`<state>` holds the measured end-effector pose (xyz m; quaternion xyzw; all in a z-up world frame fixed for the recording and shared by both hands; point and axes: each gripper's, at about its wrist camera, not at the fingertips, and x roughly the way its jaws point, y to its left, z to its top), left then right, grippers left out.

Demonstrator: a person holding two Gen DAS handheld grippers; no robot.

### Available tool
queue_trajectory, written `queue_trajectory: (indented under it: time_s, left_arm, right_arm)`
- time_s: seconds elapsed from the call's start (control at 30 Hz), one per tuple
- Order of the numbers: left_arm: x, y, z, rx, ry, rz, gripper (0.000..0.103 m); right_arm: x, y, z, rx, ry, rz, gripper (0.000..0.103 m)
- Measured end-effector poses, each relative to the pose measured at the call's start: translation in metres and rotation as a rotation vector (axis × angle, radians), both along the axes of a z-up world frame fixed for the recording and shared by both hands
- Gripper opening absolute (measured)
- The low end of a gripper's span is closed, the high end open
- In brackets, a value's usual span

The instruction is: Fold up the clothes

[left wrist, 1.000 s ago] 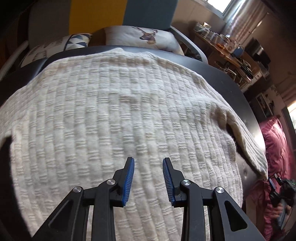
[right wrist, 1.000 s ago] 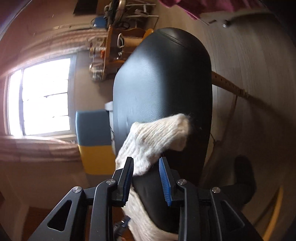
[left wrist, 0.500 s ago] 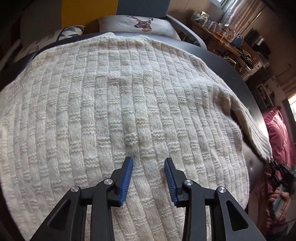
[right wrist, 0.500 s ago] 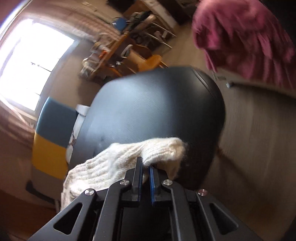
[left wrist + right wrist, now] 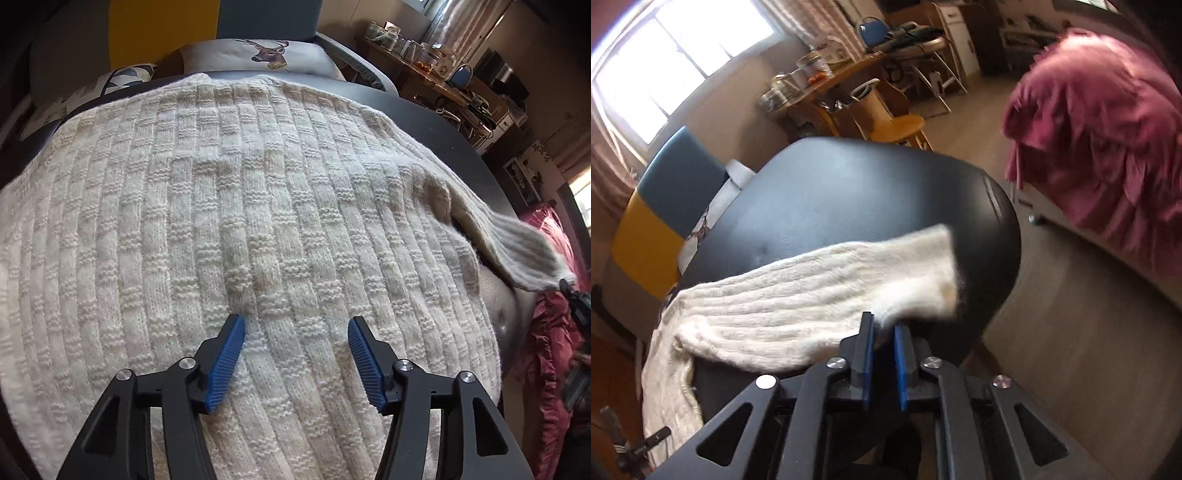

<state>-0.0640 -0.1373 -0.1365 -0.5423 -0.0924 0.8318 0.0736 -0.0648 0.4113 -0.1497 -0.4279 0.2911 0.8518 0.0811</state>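
The black surface (image 5: 849, 199) is the landmark, a rounded dark top; spread across most of it lies the cream knitted sweater (image 5: 229, 206), flat, its far edge close to the deer cushion (image 5: 266, 55) beyond the surface; off the surface's right side a dark pink garment (image 5: 1108, 129) hangs in folds; from the sweater's body the sleeve (image 5: 827, 291) runs out over the bare part of the surface toward its rounded corner, the cuff end lifted clear and blurred; the left tongs (image 5: 295, 325) hover low over the middle of the sweater on the surface, blue pads well apart and opening, knit beneath them but nothing pinched; the right tongs (image 5: 884, 325) sit at the sleeve's near edge, jaws almost together and easing slightly open, a thin tuft of sleeve clamped between the pads
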Motion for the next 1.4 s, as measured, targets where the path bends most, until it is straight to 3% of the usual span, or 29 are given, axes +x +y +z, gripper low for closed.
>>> queue_trajectory:
  time_s: [0.1,0.17,0.3,0.4,0.5,0.63,0.77,1.0,1.2,1.33,1.4]
  left_arm:
    - [-0.001,0.007,0.0,-0.038,-0.002,-0.023,0.065]
    - [-0.003,0.007,0.001,-0.035,-0.009,-0.028,0.064]
    - [-0.017,-0.008,0.008,0.063,-0.034,0.012,0.064]
    - [-0.035,-0.012,0.02,0.082,-0.01,0.034,0.064]
    - [-0.062,-0.011,0.038,0.082,0.039,0.037,0.064]
    - [-0.111,-0.006,0.067,0.059,0.126,0.019,0.064]
    - [-0.159,0.01,0.079,0.085,0.148,-0.031,0.064]
    - [-0.219,0.079,0.04,0.006,0.097,-0.154,0.063]
    - [-0.254,0.101,0.0,-0.095,0.013,-0.138,0.061]
    - [-0.251,0.104,-0.001,-0.131,0.051,-0.133,0.061]
    - [-0.248,0.102,0.007,-0.1,0.074,-0.124,0.06]
  right_arm:
    - [0.006,0.006,0.015,0.097,0.02,-0.052,0.02]
    - [0.003,0.001,0.034,0.173,0.045,-0.014,0.023]
    - [-0.038,-0.044,0.053,0.358,0.008,0.198,0.023]
    - [-0.073,-0.079,0.023,0.425,-0.142,0.377,0.023]
    - [-0.092,-0.1,0.0,0.506,-0.249,0.436,0.023]
    - [-0.101,-0.095,-0.003,0.488,-0.25,0.408,0.023]
    - [-0.111,-0.09,-0.004,0.495,-0.239,0.401,0.023]
    - [-0.156,-0.085,-0.008,0.552,-0.215,0.389,0.023]
    - [-0.176,-0.084,-0.014,0.611,-0.181,0.371,0.023]
    - [-0.171,-0.08,-0.007,0.567,-0.171,0.346,0.023]
    - [-0.164,-0.073,0.003,0.497,-0.142,0.319,0.023]
